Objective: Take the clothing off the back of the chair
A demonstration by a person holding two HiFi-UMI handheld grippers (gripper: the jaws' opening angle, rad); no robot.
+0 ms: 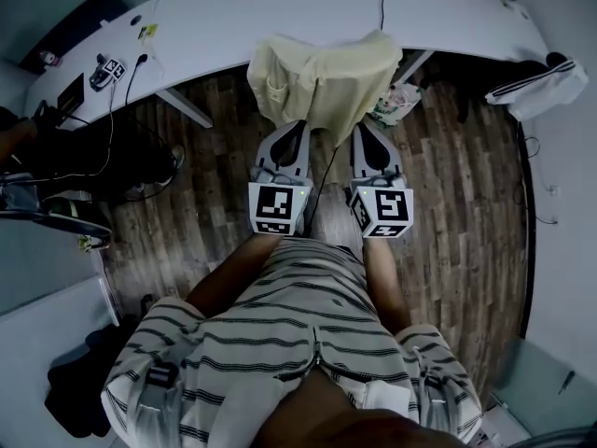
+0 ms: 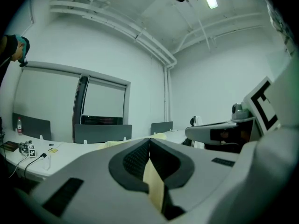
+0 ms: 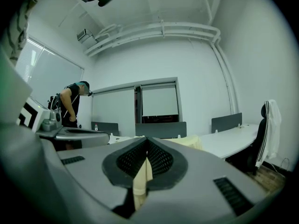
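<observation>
A pale yellow garment [image 1: 322, 77] hangs spread out in front of me, just short of the white desk. My left gripper [image 1: 297, 127] is shut on its lower left edge, my right gripper [image 1: 362, 129] on its lower right edge. In the left gripper view a strip of the yellow fabric [image 2: 153, 183] is pinched between the closed pads of the left gripper [image 2: 149, 141]. The right gripper view shows the same: yellow fabric [image 3: 140, 181] clamped in the right gripper [image 3: 147, 141]. Both grippers point level, side by side. The garment hides whatever stands behind it; I see no chair back.
A long curved white desk [image 1: 280, 7] with cables and small devices runs across the far side. A black-and-white jacket [image 1: 541, 82] is draped at the right. A plastic bag [image 1: 396, 101] lies on the wooden floor. A person [image 3: 72, 104] stands at the left.
</observation>
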